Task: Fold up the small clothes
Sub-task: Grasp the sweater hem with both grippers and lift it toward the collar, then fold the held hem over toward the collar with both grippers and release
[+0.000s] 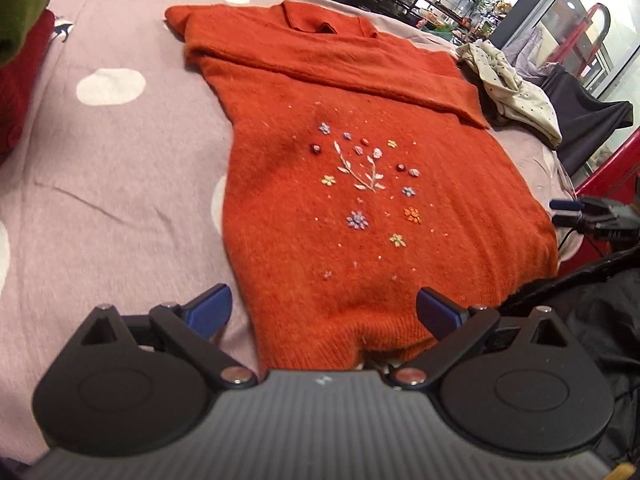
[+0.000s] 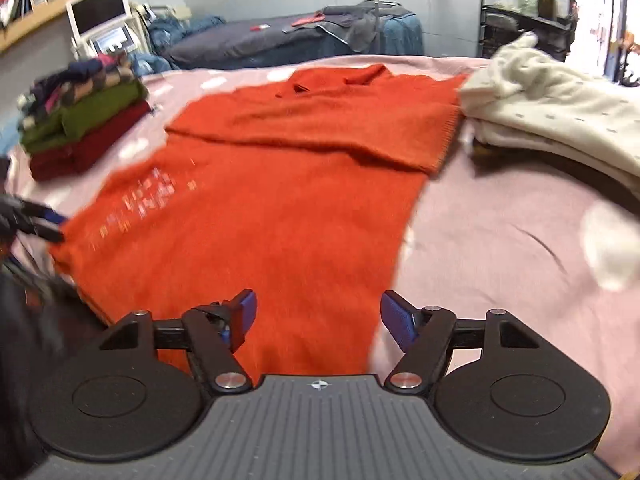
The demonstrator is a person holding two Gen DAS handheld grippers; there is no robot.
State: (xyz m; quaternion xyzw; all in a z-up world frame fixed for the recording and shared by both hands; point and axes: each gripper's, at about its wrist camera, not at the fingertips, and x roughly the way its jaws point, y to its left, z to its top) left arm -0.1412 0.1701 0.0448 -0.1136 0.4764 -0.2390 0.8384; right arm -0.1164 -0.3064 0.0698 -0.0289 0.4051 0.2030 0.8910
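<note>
With sleeves folded across, L gripper point(image 1: 324, 312) and R gripper point(image 2: 316, 316) both wide, empty at 6 o'clock hem of orange sweater point(image 1: 360, 200); pinch both corners evenly, lift toward 12.

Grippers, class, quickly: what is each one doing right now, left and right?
Left gripper: open, holding nothing, at the hem of the orange sweater.
Right gripper: open, holding nothing, over the sweater's hem corner.

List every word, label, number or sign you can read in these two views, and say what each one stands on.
No readable text in either view.
Small white mark on left tool body: too small to read.
Crosshair symbol on right tool body: a sign, no letters.
Shelf items, monitor: blurred.
</note>
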